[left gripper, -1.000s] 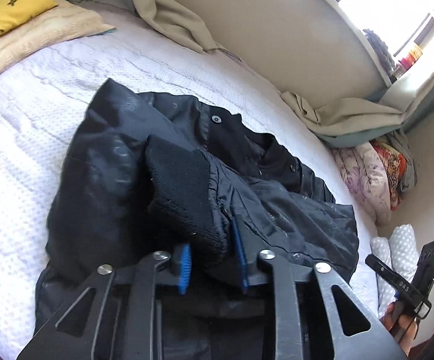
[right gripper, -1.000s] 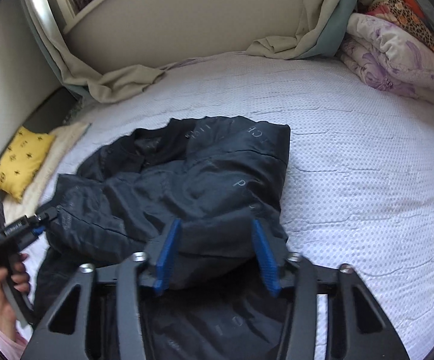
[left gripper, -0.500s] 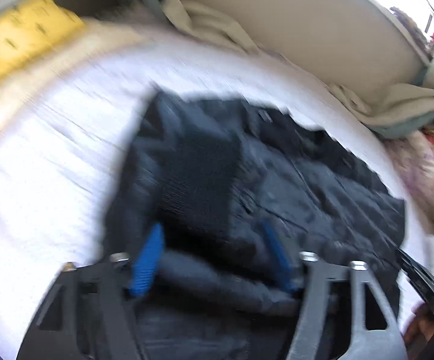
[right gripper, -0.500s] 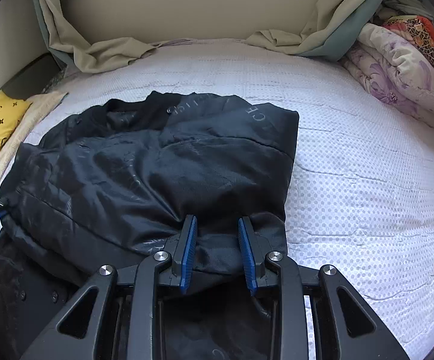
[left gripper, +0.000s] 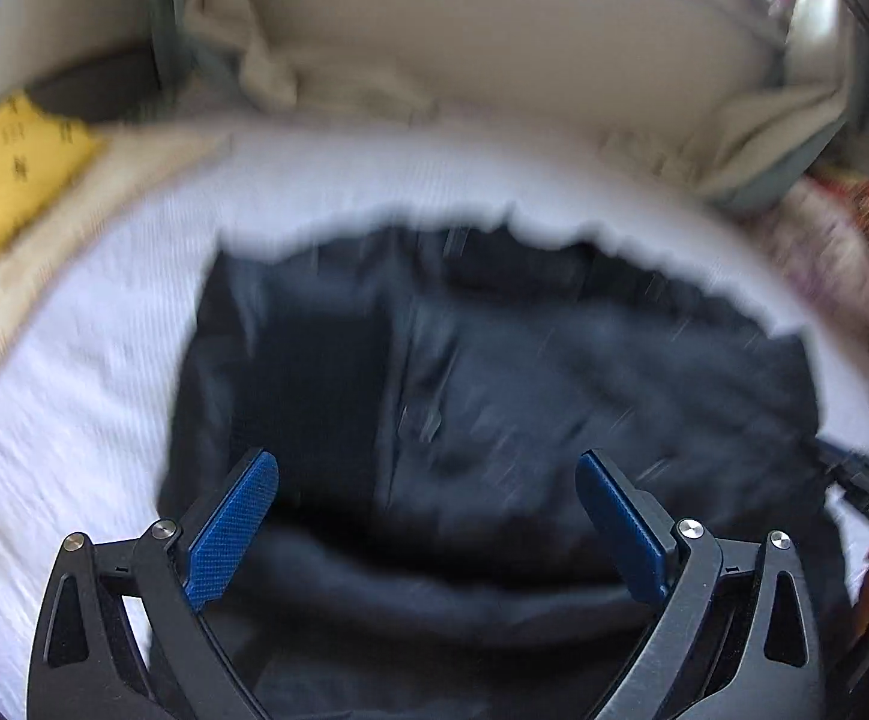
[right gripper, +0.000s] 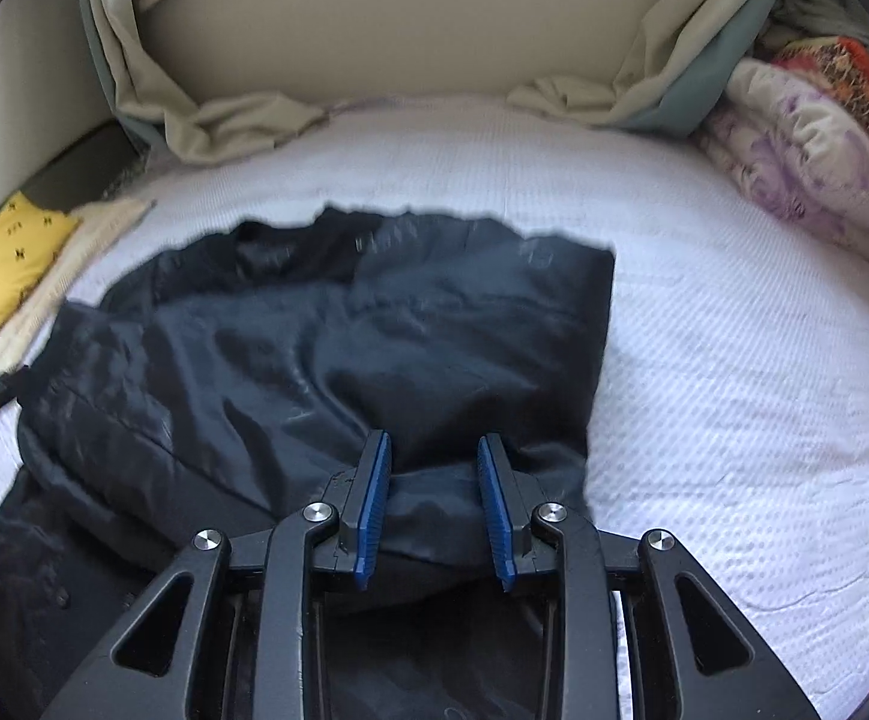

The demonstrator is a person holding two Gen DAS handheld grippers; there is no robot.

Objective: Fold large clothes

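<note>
On a white bedspread (right gripper: pixel 734 396) ringed by a yellow cushion (right gripper: pixel 8 264), beige curtains (right gripper: pixel 224 120) and a floral quilt (right gripper: pixel 806 156), the left gripper (left gripper: pixel 428 516), having let go of the knit cuff, hovers wide open while the right gripper (right gripper: pixel 434 504) pinches the crumpled black jacket's (right gripper: pixel 326 360) folded edge.

Bed under white textured cotton cover (right gripper: pixel 704 360). Mid-bed: crumpled black shiny padded jacket (right gripper: pixel 326 360). Left edge: square yellow patterned cushion (right gripper: pixel 8 258) on cream blanket (right gripper: pixel 83 240). Right edge: floral quilt (right gripper: pixel 806 162).
</note>
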